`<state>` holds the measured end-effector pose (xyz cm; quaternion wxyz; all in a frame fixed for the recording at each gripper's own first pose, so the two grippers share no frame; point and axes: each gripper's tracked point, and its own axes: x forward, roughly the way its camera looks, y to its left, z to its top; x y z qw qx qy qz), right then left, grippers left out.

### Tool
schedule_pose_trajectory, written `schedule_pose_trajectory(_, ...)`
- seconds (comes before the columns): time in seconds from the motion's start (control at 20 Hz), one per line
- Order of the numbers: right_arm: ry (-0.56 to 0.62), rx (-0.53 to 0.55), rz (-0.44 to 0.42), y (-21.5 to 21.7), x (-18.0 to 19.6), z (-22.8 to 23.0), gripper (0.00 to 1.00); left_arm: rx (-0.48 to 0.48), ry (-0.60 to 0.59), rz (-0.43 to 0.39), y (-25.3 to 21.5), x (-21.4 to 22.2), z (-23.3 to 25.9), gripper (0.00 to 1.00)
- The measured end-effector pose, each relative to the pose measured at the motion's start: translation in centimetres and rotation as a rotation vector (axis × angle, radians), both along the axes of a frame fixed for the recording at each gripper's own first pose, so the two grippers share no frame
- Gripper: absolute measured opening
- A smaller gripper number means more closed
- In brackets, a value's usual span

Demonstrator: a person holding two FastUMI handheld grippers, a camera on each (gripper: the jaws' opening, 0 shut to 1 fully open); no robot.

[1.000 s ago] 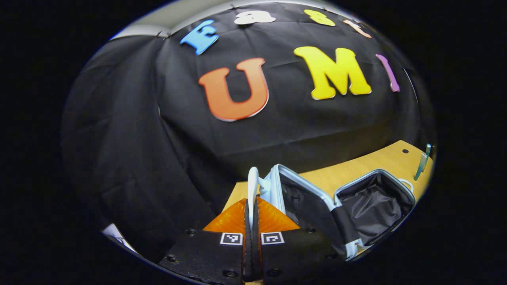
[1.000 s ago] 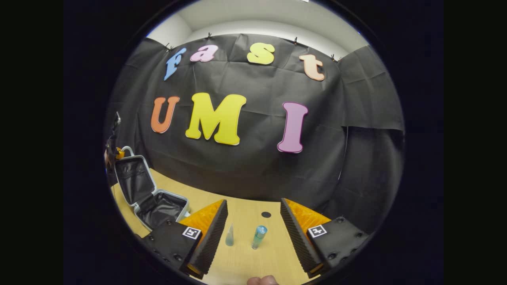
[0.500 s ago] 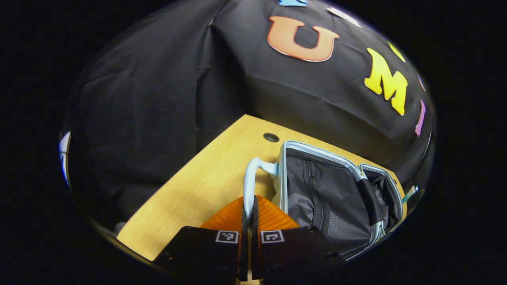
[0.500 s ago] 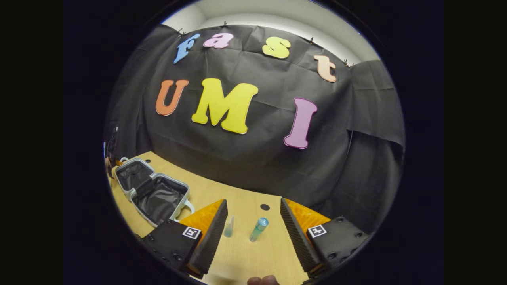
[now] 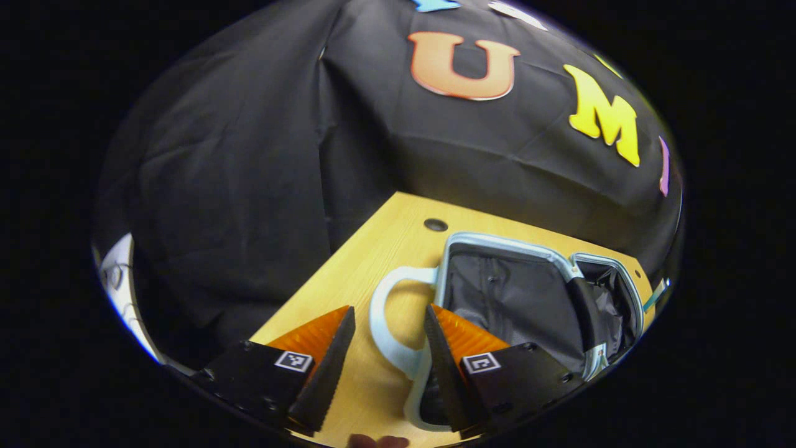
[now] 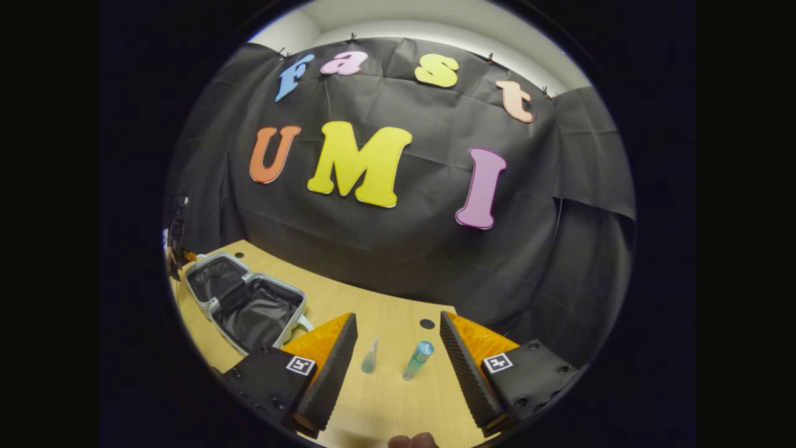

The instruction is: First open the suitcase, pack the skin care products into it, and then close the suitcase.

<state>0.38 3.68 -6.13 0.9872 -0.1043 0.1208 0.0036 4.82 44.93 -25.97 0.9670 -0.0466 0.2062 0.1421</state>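
Left gripper view: suitcase handle (image 5: 388, 323) lies between open gripper (image 5: 387, 330) fingers.

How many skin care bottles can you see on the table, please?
2, both standing ahead of the right tongs: a small clear one on the left and a taller teal one beside it. Others may be hidden.

Even, fairly dim booth light from overhead. Brightest on the pale strip of wall (image 6: 435, 37) above the cloth in the right gripper view. Soft sheen on the tabletop (image 5: 348, 274), no hard glare. Faint shadows, suitcase lining (image 5: 516, 305) nearly lost in dark. Strong fisheye bending at edges. Focus sharp, no motion blur.
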Motion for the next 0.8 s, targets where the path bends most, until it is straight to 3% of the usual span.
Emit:
schedule_pose_trajectory(0.05, -0.005, 0.014, -0.003, -0.4, 0.1, 0.0, 0.79, 0.051, -0.04, -0.02, -2.0, 0.1, 2.4, 0.78)
schedule_pose_trajectory(0.1, -0.01, 0.03, -0.008, -0.9, 0.2, -0.1, 0.79, 0.097, -0.074, -0.035, -4.2, -0.1, 4.8, 0.97)
schedule_pose_trajectory(0.15, -0.015, 0.043, -0.012, -1.4, 0.2, -0.2, 0.79, 0.126, -0.097, -0.05, -6.6, -0.3, 6.8, 0.88)
schedule_pose_trajectory(0.3, -0.019, 0.077, -0.022, -3.3, 0.4, -0.5, 0.79, 0.144, -0.189, -0.088, -15.5, -0.8, 12.1, 0.99)
schedule_pose_trajectory(0.4, -0.019, 0.093, -0.017, -4.5, 0.2, -0.9, 0.79, 0.139, -0.251, -0.117, -22.6, -1.4, 14.7, 0.99)
schedule_pose_trajectory(0.55, -0.033, 0.105, -0.009, -6.9, 0.0, -0.8, 0.78, 0.065, -0.264, -0.155, -32.4, -2.3, 15.2, 0.99)
schedule_pose_trajectory(0.8, -0.02, 0.138, -0.01, -11.3, -0.3, -2.2, 0.8, 0.123, -0.287, -0.213, -44.7, -3.9, 14.2, 0.99)
